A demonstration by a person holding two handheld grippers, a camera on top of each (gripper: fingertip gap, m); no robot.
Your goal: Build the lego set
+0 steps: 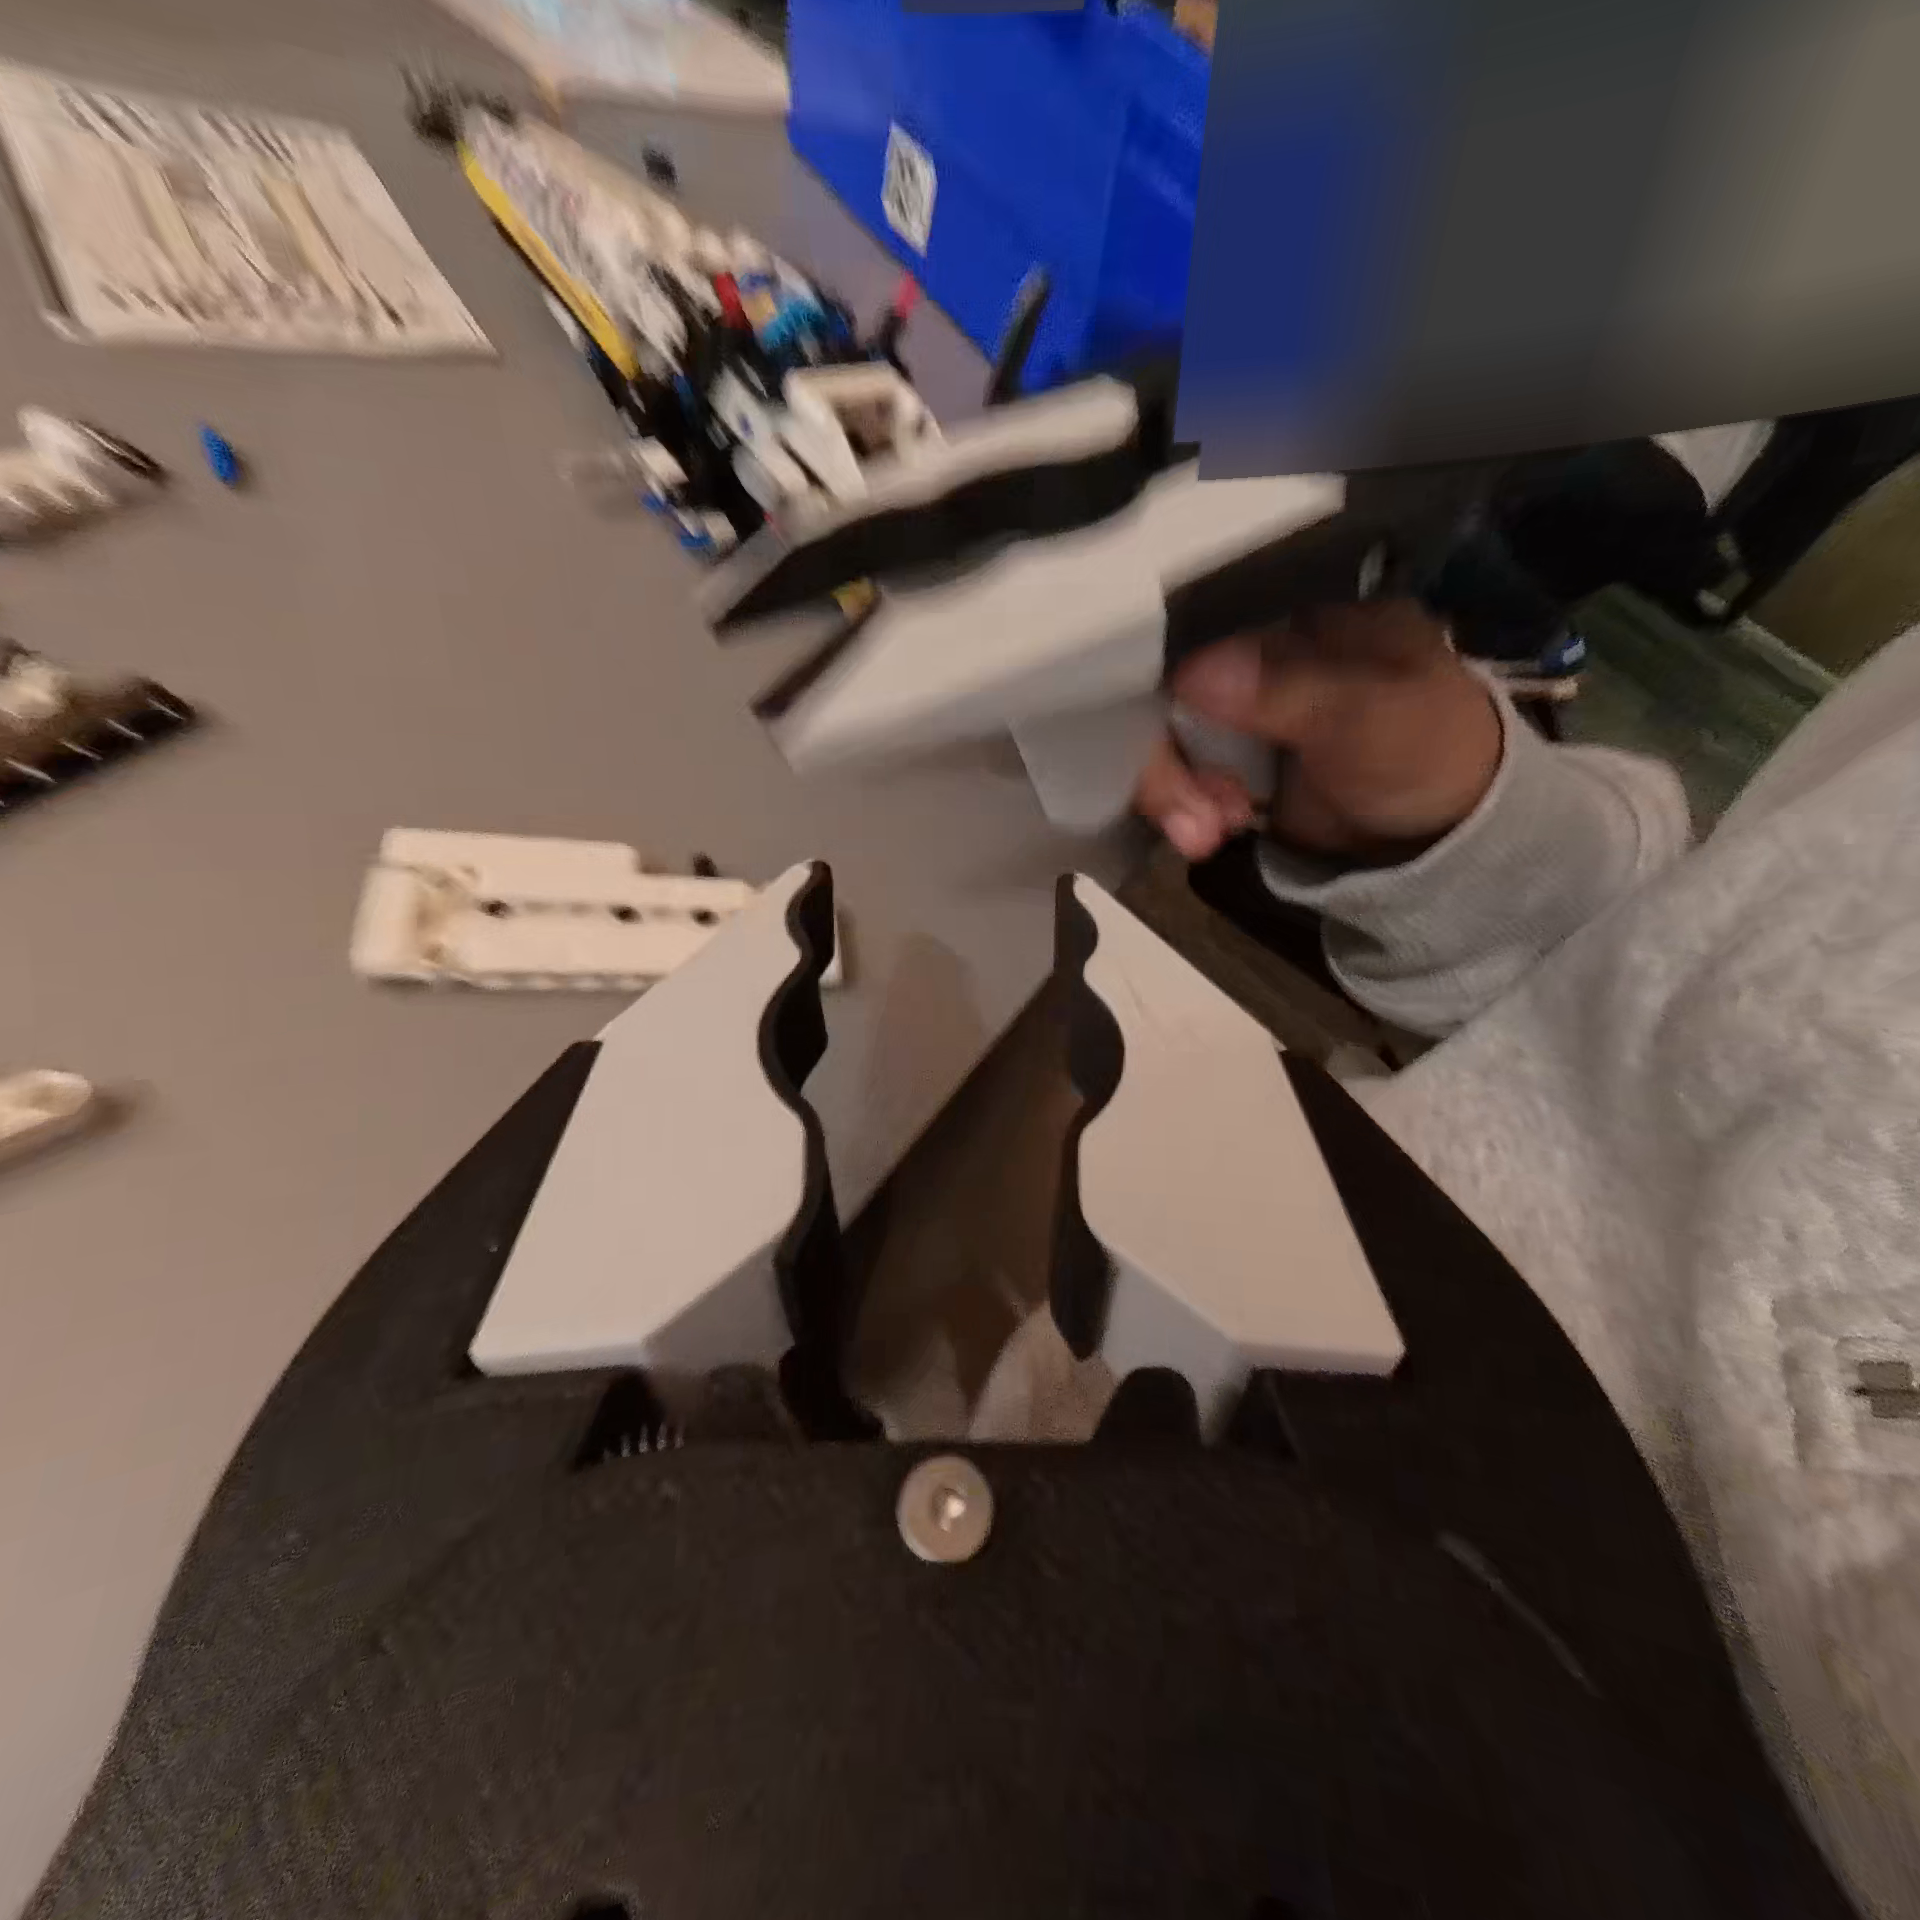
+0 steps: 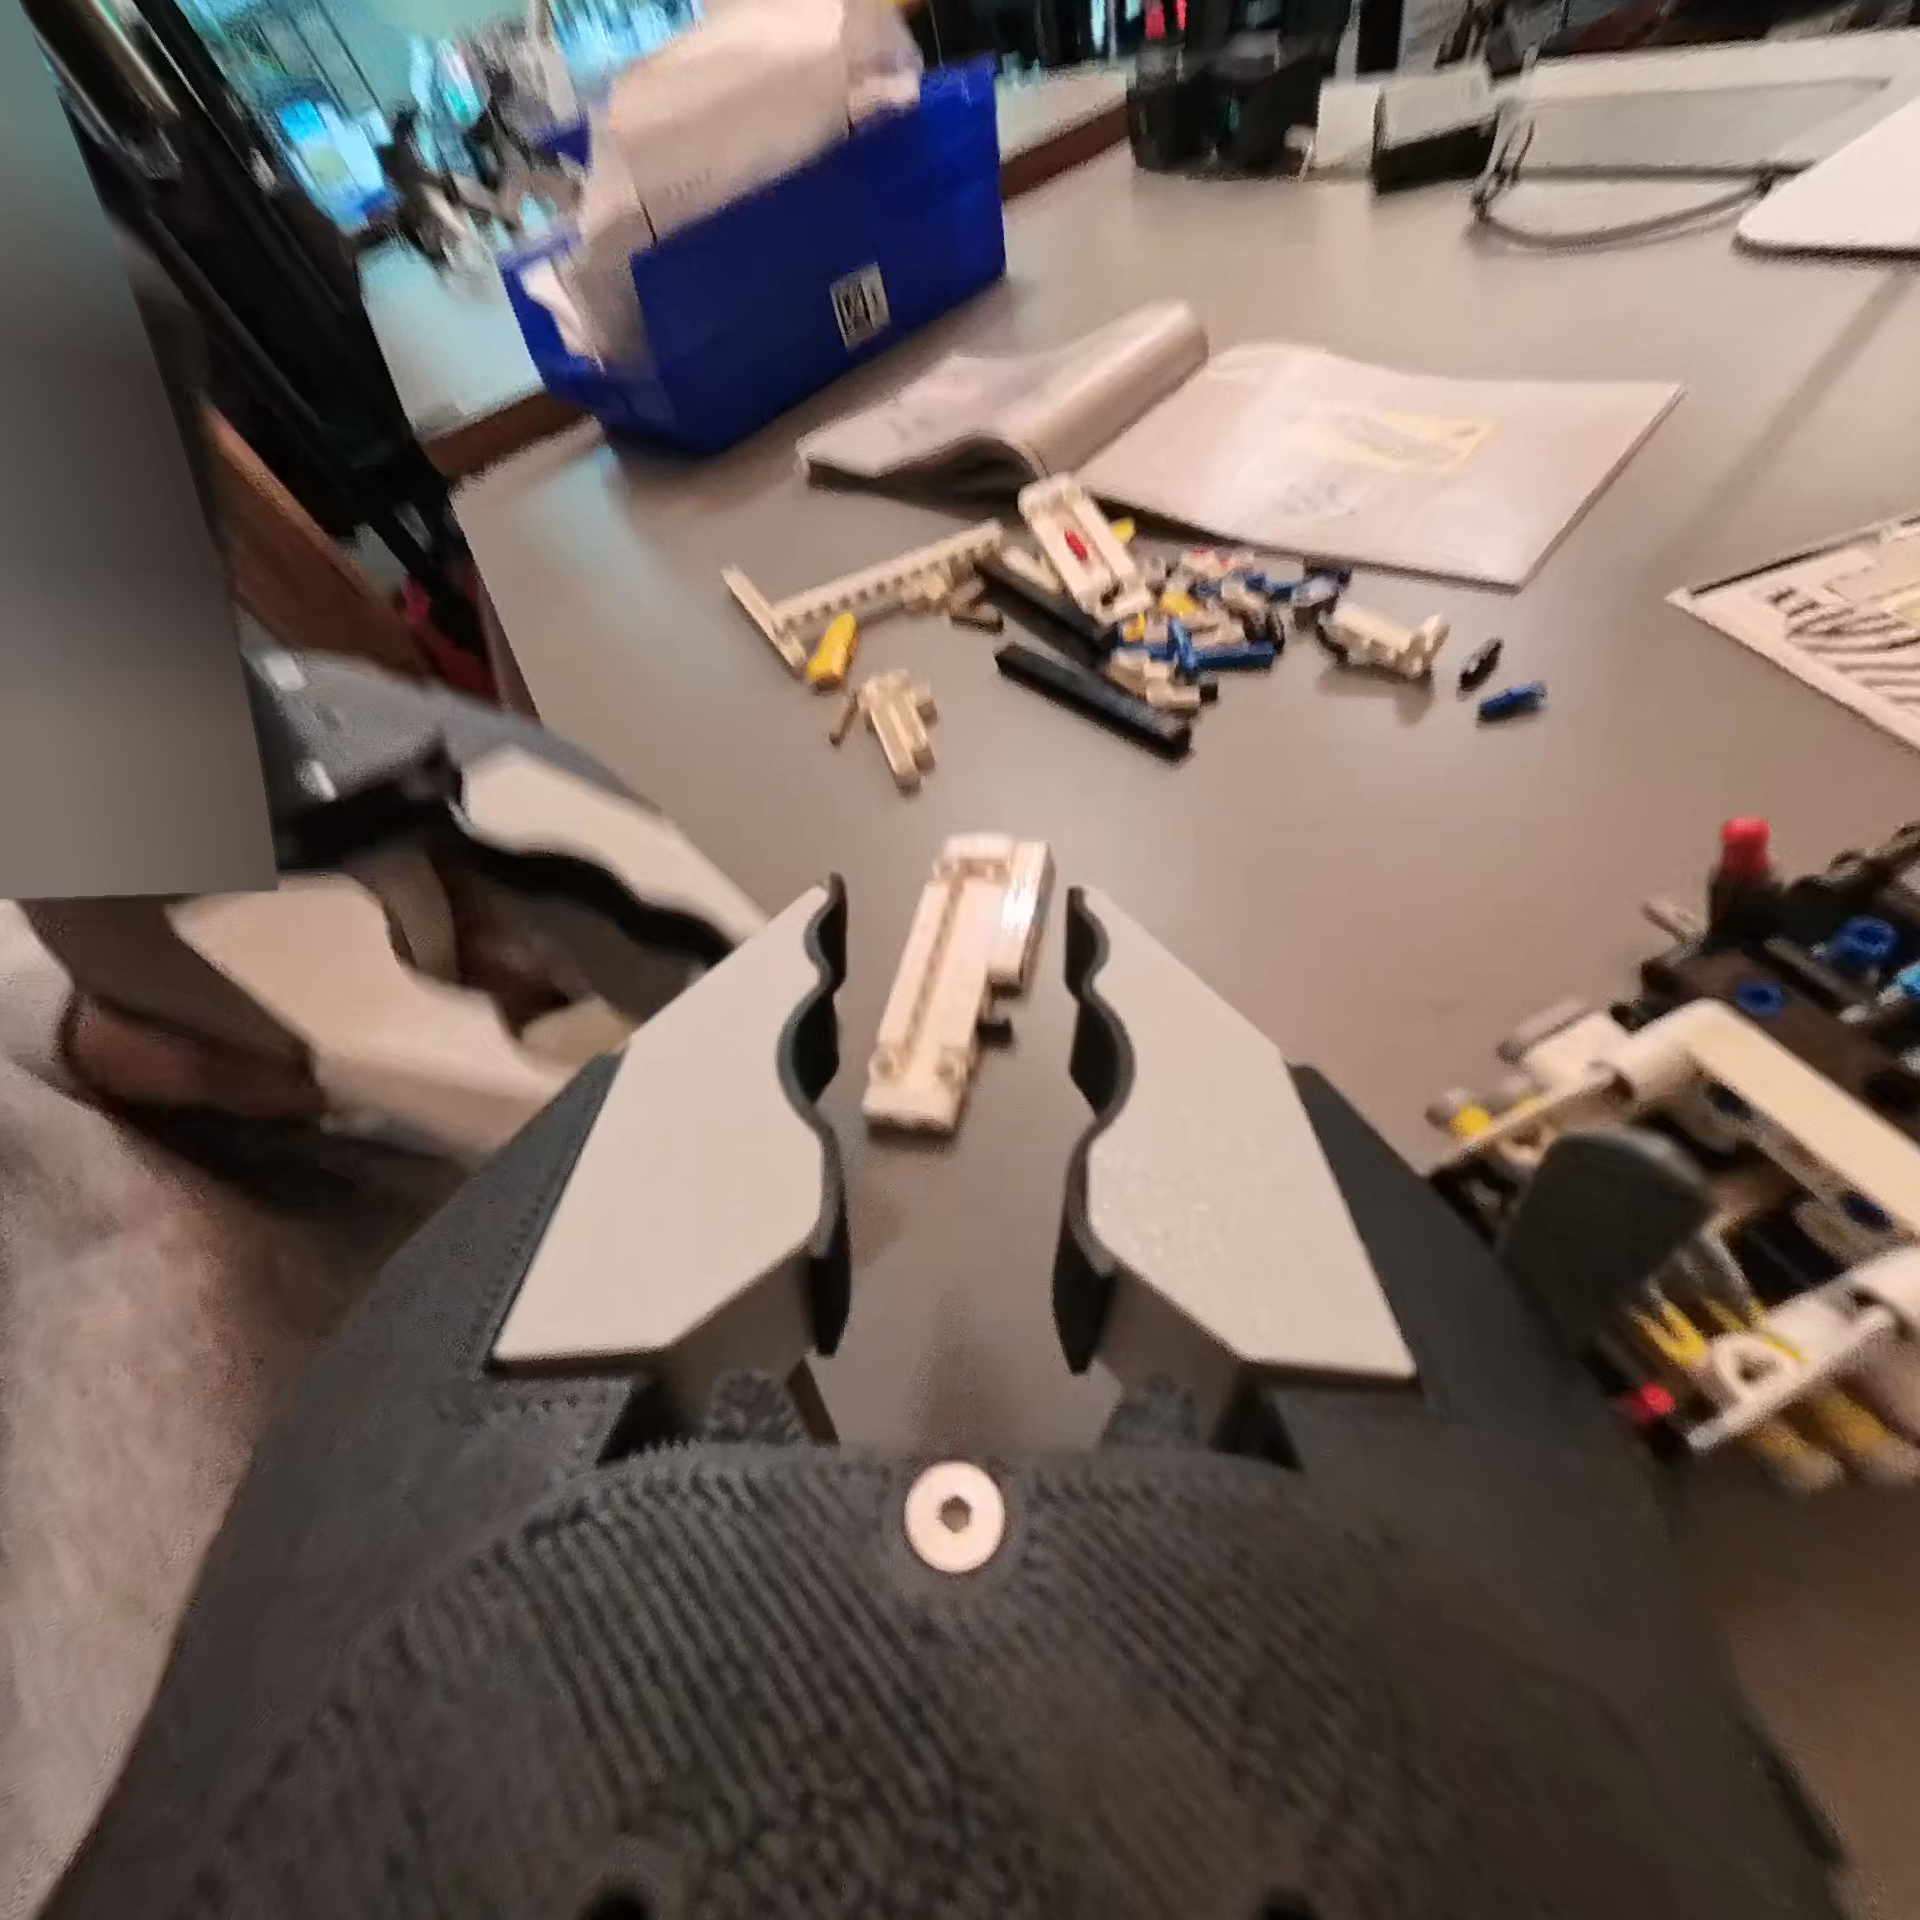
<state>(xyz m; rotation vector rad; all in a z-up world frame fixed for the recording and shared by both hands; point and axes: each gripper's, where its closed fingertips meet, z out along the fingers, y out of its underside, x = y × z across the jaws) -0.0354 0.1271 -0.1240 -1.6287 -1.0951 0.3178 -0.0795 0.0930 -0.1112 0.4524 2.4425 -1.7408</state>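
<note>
White Lego beam assembly [image 2: 961, 982] flat on the grey table [image 2: 1299, 831], seen through the gap between the right gripper [image 2: 948, 925] fingers, touched by neither. Right jaws spread apart, holding nothing. Same long white piece [image 1: 540, 909] in the left wrist view, just beyond and left of the left gripper [image 1: 943, 883]; left jaws likewise parted and empty, tips near the table's front edge. Right gripper [image 1: 831, 623] visible farther off in that view, gripped by a hand [image 1: 1340, 727] in a grey sleeve. Partly built Lego model [image 2: 1704, 1164], white frame with black, blue and yellow parts, at the right of the right wrist view. Loose Lego pieces [image 2: 1122, 623] scattered in a pile farther back, white, black, blue and yellow. Open instruction booklet [image 2: 1299, 436] behind the pile, blue bin [image 2: 769, 281] beyond it at the table's far left. Sheet of printed paper [image 1: 229, 229] at far left in the left view. Both views motion-blurred.
</note>
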